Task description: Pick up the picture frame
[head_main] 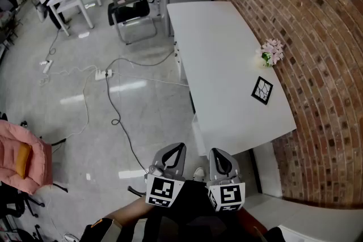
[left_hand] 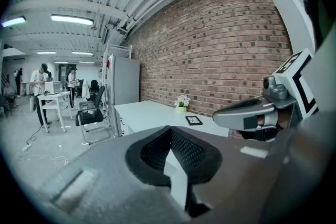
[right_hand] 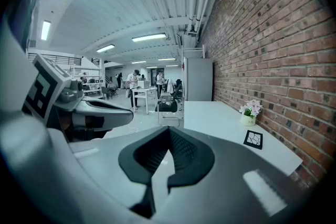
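— Red brick wall fills the head view's right; what stands beside it?
— Long white table. A small black square picture frame with white cracked lines lies flat on it, centre right.
— Left gripper view?
— The ribbed left gripper is closed and empty; the frame is at centre.
— Right gripper view?
— The right gripper is closed too, holding nothing; the frame is at lower right.

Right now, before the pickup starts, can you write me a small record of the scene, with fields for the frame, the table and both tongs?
picture frame: black, seems to lie flat on the white table, near the side along the brick wall
flowers: small pot, farther along that side, apart from the frame
left tongs: shut, empty, short of the table's near end
right tongs: shut, empty, beside the left tongs
task state: frame not yet touched
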`<state>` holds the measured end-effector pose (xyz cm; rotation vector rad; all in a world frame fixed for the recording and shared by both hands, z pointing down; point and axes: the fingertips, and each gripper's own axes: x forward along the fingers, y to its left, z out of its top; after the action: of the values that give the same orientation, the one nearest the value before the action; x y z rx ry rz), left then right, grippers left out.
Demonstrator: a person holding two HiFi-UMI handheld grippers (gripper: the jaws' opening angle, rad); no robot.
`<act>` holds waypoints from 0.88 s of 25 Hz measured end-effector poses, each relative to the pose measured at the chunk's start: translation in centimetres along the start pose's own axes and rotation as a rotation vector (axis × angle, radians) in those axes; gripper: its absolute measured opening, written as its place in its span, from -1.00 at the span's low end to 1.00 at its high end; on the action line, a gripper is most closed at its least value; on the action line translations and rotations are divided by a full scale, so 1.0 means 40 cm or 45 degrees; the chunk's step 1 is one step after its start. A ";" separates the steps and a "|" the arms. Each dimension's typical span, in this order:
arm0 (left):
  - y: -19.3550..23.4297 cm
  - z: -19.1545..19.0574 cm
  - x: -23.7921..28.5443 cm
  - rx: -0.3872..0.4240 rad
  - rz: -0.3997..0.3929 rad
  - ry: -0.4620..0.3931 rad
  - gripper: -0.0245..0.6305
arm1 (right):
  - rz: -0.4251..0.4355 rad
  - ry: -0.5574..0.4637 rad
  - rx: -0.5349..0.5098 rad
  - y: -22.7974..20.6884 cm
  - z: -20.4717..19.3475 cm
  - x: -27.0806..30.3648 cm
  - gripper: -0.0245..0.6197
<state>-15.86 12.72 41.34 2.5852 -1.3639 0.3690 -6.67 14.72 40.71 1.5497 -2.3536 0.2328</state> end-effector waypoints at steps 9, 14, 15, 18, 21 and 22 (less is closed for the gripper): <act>-0.025 0.021 0.029 0.014 0.013 -0.020 -0.94 | 0.023 -0.028 -0.020 -0.036 0.008 -0.005 -0.92; -0.080 0.043 0.072 0.029 0.018 -0.033 -0.94 | 0.028 -0.036 -0.004 -0.108 0.007 -0.023 -0.92; -0.093 0.045 0.081 0.032 0.019 -0.033 -0.94 | 0.026 -0.037 -0.001 -0.125 0.005 -0.029 -0.92; -0.132 0.050 0.107 0.031 0.025 -0.035 -0.94 | 0.023 -0.026 0.010 -0.174 -0.008 -0.046 -0.92; -0.174 0.051 0.131 0.044 0.022 -0.023 -0.94 | 0.028 -0.015 0.026 -0.214 -0.023 -0.061 -0.92; -0.186 0.048 0.137 0.052 0.020 -0.014 -0.94 | 0.031 -0.012 0.034 -0.224 -0.031 -0.064 -0.92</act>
<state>-6.47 12.02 40.78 2.6144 -1.3953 0.3891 2.68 13.70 40.67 1.5377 -2.3870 0.2641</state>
